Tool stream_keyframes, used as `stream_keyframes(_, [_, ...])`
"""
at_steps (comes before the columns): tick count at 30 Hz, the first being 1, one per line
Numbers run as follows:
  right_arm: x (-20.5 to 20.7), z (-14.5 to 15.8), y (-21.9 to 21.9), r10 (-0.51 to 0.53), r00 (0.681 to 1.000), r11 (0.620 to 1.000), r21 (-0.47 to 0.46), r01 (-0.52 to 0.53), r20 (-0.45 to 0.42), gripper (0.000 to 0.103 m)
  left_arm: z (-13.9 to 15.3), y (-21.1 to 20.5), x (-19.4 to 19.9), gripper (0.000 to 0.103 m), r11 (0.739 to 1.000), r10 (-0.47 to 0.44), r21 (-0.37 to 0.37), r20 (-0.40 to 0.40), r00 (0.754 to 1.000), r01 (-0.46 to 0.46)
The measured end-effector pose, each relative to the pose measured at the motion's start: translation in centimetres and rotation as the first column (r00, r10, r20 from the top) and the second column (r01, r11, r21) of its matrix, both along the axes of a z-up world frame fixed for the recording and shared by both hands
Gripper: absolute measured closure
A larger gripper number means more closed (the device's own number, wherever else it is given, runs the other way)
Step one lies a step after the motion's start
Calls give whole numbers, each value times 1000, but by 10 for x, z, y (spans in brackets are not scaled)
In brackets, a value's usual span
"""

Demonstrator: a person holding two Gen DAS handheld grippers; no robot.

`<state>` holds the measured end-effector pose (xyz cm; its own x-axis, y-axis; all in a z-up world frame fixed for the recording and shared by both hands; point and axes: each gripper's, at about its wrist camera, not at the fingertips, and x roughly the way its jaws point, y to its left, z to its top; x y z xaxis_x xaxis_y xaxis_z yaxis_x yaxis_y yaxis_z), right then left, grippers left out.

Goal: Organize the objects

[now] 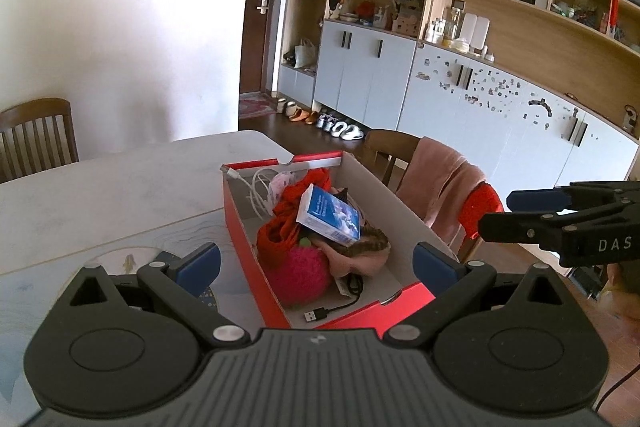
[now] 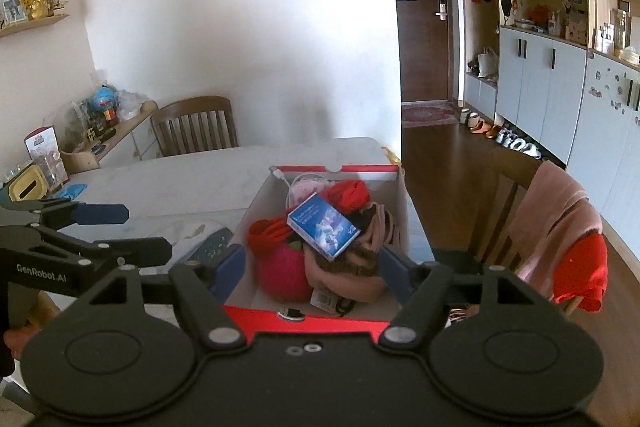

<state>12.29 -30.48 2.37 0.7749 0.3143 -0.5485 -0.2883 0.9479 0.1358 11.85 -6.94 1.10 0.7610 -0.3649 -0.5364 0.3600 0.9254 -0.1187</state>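
Note:
A red shoebox [image 1: 244, 227] [image 2: 312, 319] with a white inside stands on the table's right part. In it lie a blue packet [image 1: 330, 217] [image 2: 322, 227] on top, red cloth [image 1: 280, 227], a pink fuzzy ball [image 1: 298, 273] [image 2: 282, 273], a pink hat [image 2: 348, 275], a white cable [image 1: 258, 191] and a black USB cable [image 1: 320, 313]. My left gripper [image 1: 316, 265] is open and empty, held above the box's near end; it also shows at the left of the right wrist view [image 2: 148, 231]. My right gripper [image 2: 312, 273] is open and empty above the box; it shows in the left wrist view [image 1: 496, 213].
The white table [image 1: 120, 183] has a patterned mat [image 1: 100, 267] at its near left. A wooden chair [image 1: 38, 139] stands at the far side. Another chair draped with pink and red cloth [image 2: 560, 227] stands right of the box. A sideboard [image 2: 120, 131] with clutter is at the left wall.

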Motion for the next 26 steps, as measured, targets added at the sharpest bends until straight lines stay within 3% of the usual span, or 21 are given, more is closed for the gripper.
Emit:
stream_keyframes(8, [-1, -3, 0, -10, 1000, 1000, 8, 10, -11, 28, -6, -2, -1, 0, 1000, 3, 19, -12, 1000, -3])
stream_keyframes(14, [-2, -6, 1, -9, 1000, 1000, -8, 9, -24, 28, -5, -8, -5, 0, 998, 16, 59, 30, 999, -18])
stream_keyframes(26, [-6, -7, -5, -25, 999, 1000, -10, 25, -32, 28, -7, -12, -2, 0, 998, 22, 59, 28, 999, -23])
